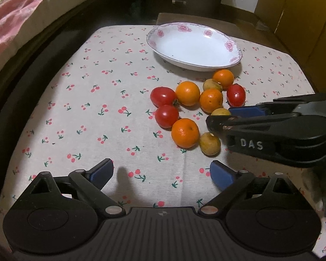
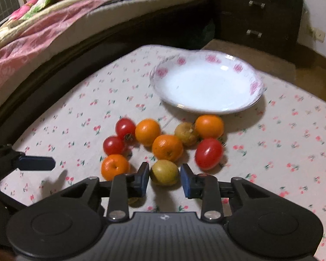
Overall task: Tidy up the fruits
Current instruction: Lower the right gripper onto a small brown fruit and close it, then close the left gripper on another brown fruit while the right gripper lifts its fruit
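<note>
Cherry-print cloth (image 2: 293, 152); yellow-green fruit (image 2: 164, 172) lengthwise across right gripper (image 2: 165, 179)

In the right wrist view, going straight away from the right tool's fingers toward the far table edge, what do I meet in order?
Right tool → yellow-green fruit between its fingers → orange → empty floral plate.

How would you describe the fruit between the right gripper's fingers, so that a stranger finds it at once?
Start from the white plate on the cherry-print cloth; the fruit pile lies just before it. At the pile's near edge, between the right gripper fingers, sits a small yellow-green fruit. Unlike the oranges and red tomatoes beside it, it is dull and olive-coloured.
</note>
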Motion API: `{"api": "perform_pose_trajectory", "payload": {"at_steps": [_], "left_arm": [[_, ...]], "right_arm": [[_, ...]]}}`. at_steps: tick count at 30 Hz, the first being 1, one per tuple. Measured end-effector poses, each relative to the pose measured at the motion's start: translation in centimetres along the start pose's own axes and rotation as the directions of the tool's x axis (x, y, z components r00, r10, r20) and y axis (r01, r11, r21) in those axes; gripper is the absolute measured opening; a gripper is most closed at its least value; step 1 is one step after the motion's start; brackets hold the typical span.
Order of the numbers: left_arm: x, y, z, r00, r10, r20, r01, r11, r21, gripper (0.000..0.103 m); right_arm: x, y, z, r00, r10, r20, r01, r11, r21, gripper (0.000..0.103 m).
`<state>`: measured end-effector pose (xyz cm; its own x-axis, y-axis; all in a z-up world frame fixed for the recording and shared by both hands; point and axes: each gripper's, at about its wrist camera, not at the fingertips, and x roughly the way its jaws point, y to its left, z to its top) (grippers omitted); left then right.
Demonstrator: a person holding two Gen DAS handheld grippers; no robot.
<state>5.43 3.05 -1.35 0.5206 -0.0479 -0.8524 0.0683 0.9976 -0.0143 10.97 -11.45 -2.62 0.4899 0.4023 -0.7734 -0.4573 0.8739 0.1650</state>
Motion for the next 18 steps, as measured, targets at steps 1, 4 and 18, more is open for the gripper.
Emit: {"api": "perform_pose_trajectory", "payload": {"at_steps": [1, 4, 18], "left_arm": [[0.0, 0.0, 0.0, 1.000, 0.001, 0.000, -0.001, 1.000, 0.001, 0.098], [0.0, 0.2, 0.1, 1.000, -0.011, 0.000, 0.011, 1.000, -0.012, 0.098], [1.7, -0.4, 2.6, 0.993, -0.119, 0.028, 0.120, 0.990, -0.072, 0.076]], "right_arm": [[0.1, 0.1, -0.1, 1.000, 0.002, 0.004, -0.002, 1.000, -0.002, 0.020], [-0.1, 0.2, -0.3, 1.000, -0.006, 0.001, 0.006, 1.000, -0.016, 0.020], [-6.4, -2.0, 0.9, 0.998, 0.001, 0.063, -0.004, 0.999, 0.045, 0.020]]}}
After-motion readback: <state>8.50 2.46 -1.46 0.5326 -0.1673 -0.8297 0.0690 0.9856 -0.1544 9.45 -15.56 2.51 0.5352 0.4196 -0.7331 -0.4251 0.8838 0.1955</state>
